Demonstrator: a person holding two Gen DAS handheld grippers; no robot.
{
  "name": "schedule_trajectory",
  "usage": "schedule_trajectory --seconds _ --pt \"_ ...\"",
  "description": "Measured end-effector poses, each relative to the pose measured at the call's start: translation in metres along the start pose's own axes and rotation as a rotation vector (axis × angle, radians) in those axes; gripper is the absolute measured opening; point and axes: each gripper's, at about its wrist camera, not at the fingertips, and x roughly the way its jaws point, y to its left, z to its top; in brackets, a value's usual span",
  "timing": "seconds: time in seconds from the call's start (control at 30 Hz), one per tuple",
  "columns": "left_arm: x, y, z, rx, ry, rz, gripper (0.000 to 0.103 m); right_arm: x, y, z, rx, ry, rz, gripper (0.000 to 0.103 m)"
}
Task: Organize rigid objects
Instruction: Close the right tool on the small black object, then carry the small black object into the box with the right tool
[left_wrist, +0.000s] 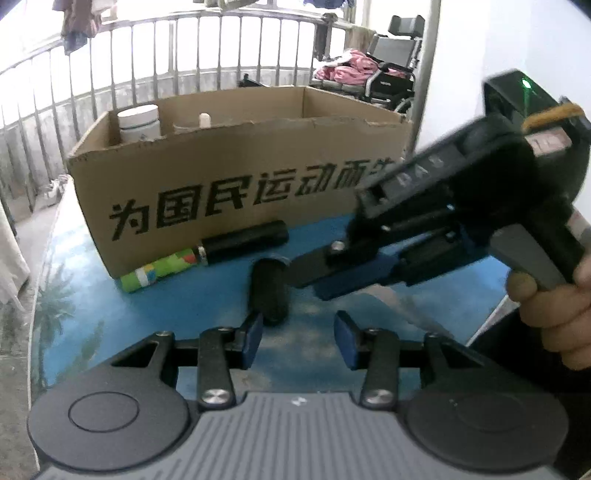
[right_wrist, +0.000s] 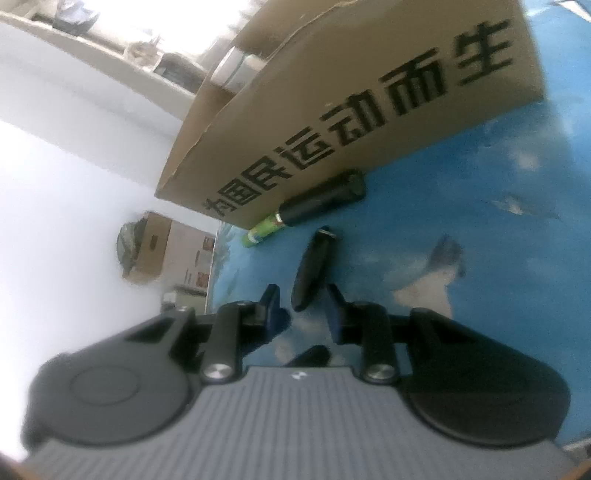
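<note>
I'm working on a balcony with a metal railing (left_wrist: 155, 70) behind the table (left_wrist: 92, 295), whose top is blue with a printed sea scene. A cardboard box (left_wrist: 236, 177) with black characters on its front stands on the table. Inside its left end I see a white jar (left_wrist: 139, 122) and a small white cap (left_wrist: 205, 120) sticking up. Against the foot of the box lies a black cylinder (left_wrist: 245, 242), end to end with a green tube (left_wrist: 159, 271) on its left. Nearer to me, apart from those two, a short black tube (left_wrist: 269, 291) lies on the blue surface pointing away from the camera.

My left gripper (left_wrist: 298, 334) sits low over the table with its blue pads parted and nothing between them; the black tube's near end lies just beyond the left pad. My right gripper (right_wrist: 301, 306) comes in from the right in the left view, held in a hand (left_wrist: 554, 314), its tips just beside the far end of the black tube. In the right view the fingers stand apart, with the tube's near end between their tips or just beyond them; I cannot tell whether either pad touches it. A wheelchair (left_wrist: 395, 70) with pink cloth (left_wrist: 347, 68) on it stands at the back right.
</note>
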Motion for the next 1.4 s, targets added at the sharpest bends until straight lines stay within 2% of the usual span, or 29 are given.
schedule_trajectory --seconds 0.1,0.23,0.37,0.57,0.9,1.17,1.27,1.4 --pt "0.008 0.005 0.008 -0.010 0.006 0.033 0.045 -0.003 -0.006 0.001 0.030 -0.013 -0.006 0.027" --pt "0.030 0.010 0.017 0.005 0.073 0.043 0.046 0.005 -0.014 0.006 0.068 -0.006 -0.009 0.028" --pt "0.037 0.012 0.022 0.004 0.080 0.045 0.046 0.017 -0.016 0.009 0.082 0.001 -0.016 0.028" --pt "0.038 0.009 0.022 0.032 0.057 0.048 0.037 0.023 -0.020 0.011 0.096 -0.007 0.011 0.026" --pt "0.034 0.013 0.013 0.012 0.019 0.042 0.031 0.026 -0.022 0.012 0.085 -0.028 0.026 0.024" --pt "0.028 0.029 0.009 -0.076 -0.004 -0.026 0.031 0.038 -0.012 0.010 0.053 -0.020 0.018 0.020" --pt "0.024 0.029 0.008 -0.085 -0.018 -0.028 0.031 0.037 -0.007 0.010 0.046 -0.028 0.016 0.016" --pt "0.017 0.029 0.010 -0.101 -0.042 -0.035 0.031 0.034 0.002 0.009 0.017 -0.042 0.006 0.015"
